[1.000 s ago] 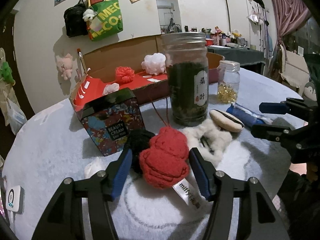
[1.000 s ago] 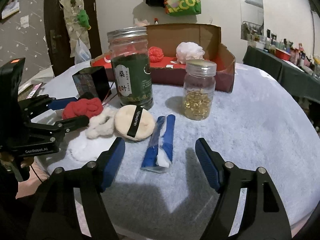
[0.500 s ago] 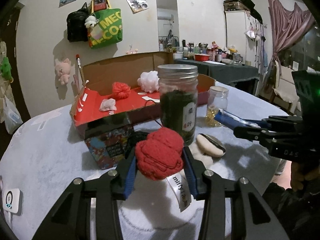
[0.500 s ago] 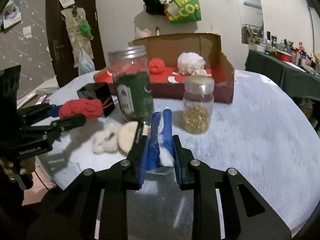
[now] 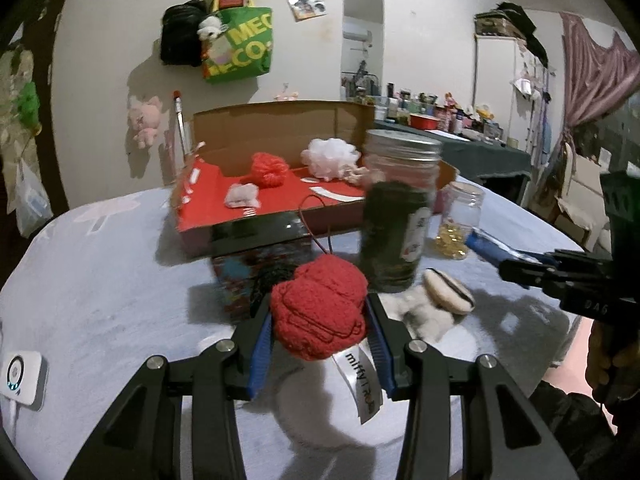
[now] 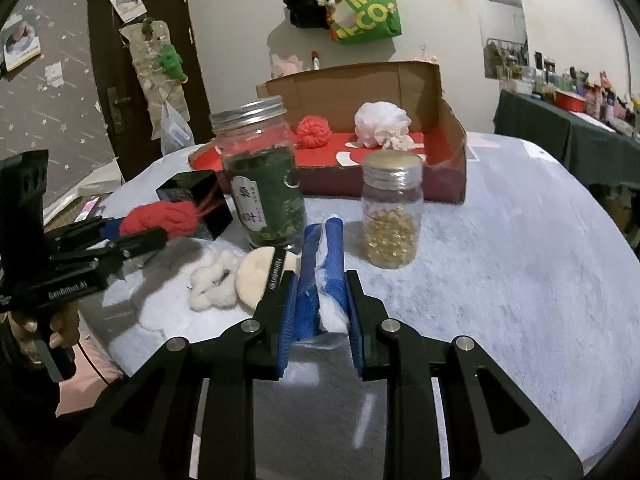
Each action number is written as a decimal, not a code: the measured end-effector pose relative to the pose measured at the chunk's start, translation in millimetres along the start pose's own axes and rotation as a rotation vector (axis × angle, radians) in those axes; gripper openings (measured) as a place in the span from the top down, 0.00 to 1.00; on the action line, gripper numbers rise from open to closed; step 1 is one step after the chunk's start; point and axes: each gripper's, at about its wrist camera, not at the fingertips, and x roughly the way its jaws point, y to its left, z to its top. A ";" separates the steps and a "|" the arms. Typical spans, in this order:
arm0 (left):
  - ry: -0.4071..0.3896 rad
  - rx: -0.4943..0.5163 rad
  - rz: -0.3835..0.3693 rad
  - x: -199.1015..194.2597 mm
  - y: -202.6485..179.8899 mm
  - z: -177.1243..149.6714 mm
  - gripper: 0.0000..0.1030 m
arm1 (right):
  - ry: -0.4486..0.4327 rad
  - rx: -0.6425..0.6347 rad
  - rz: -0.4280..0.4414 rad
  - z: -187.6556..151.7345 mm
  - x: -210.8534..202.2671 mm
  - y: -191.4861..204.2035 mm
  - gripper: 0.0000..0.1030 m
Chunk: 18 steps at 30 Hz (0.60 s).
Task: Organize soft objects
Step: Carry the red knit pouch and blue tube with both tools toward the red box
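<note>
My left gripper (image 5: 320,320) is shut on a red knitted plush (image 5: 320,306) with a white tag, held above the table; it also shows in the right wrist view (image 6: 160,220). My right gripper (image 6: 320,300) is shut on a blue packet of white cotton (image 6: 324,264), lifted off the table. A cardboard box with a red floor (image 6: 452,160) stands at the back, holding a red yarn ball (image 6: 314,131) and a white pouf (image 6: 382,124). A round powder puff (image 6: 260,276) and a white fluffy piece (image 6: 212,284) lie on the table.
A tall green-leaf jar (image 6: 262,196), a small jar of yellow capsules (image 6: 392,216) and a dark printed box (image 5: 260,268) stand between the grippers and the cardboard box. A white device (image 5: 22,376) lies at the table's left edge.
Both grippers closed from open: the left on the red plush, the right on the blue packet. Both have lifted their loads off the table toward the box.
</note>
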 end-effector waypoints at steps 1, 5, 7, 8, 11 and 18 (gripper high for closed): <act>0.002 -0.010 0.001 -1.2 4.6 -0.2 0.56 | 0.002 0.004 -0.001 -0.6 -0.7 -2.6 0.78; 0.006 -0.058 0.012 -7.7 25.8 -1.4 0.56 | 0.013 0.038 0.010 -2.3 -3.8 -17.0 0.78; 0.007 -0.074 0.025 -10.2 34.3 -2.3 0.56 | 0.016 0.049 0.005 -2.7 -5.6 -24.1 0.78; 0.008 -0.081 0.032 -11.1 38.7 -2.4 0.56 | 0.017 0.057 0.004 -2.8 -6.5 -27.6 0.78; 0.016 -0.092 0.063 -12.8 50.9 -2.9 0.56 | 0.028 0.077 0.007 -3.1 -7.5 -38.1 0.78; 0.046 -0.094 0.094 -9.7 75.9 -3.4 0.56 | 0.066 0.077 -0.010 -2.4 -1.8 -57.6 0.78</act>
